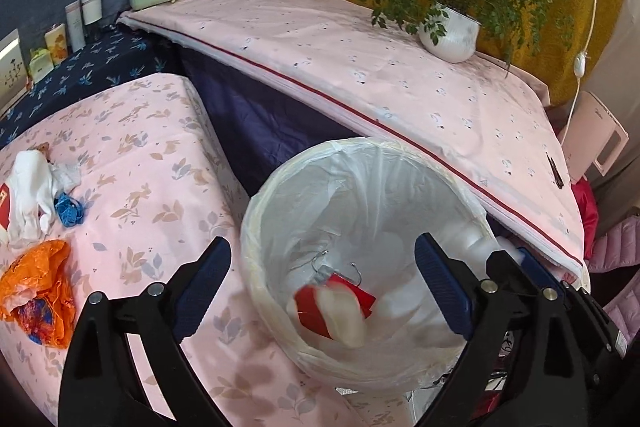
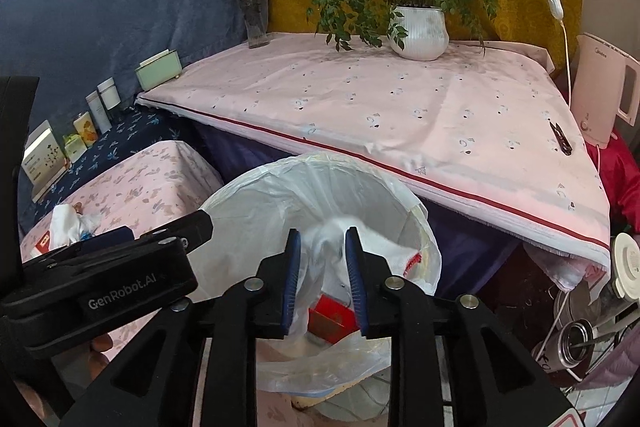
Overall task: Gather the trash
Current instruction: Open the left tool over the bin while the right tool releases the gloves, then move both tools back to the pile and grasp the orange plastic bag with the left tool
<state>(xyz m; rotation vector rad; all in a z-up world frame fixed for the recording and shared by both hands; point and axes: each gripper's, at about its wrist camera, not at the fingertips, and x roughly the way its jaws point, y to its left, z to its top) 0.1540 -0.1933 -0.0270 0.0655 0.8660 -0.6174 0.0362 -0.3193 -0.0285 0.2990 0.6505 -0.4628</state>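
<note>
Left tongs (image 1: 322, 285) spread wide above bin (image 1: 256, 247), holding nothing; right tongs (image 2: 323, 277) partly parted, white bag (image 2: 324, 239) loose between pads.

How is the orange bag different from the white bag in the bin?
The orange bag is bright orange and crumpled in a heap on the pink cloth; the white bag is pale, see-through and spread open. The orange bag lies loose, while the white bag lines the bin, folded over its rim. The white bag holds a red and white scrap; what the orange bag holds is unclear. Both are thin plastic.
</note>
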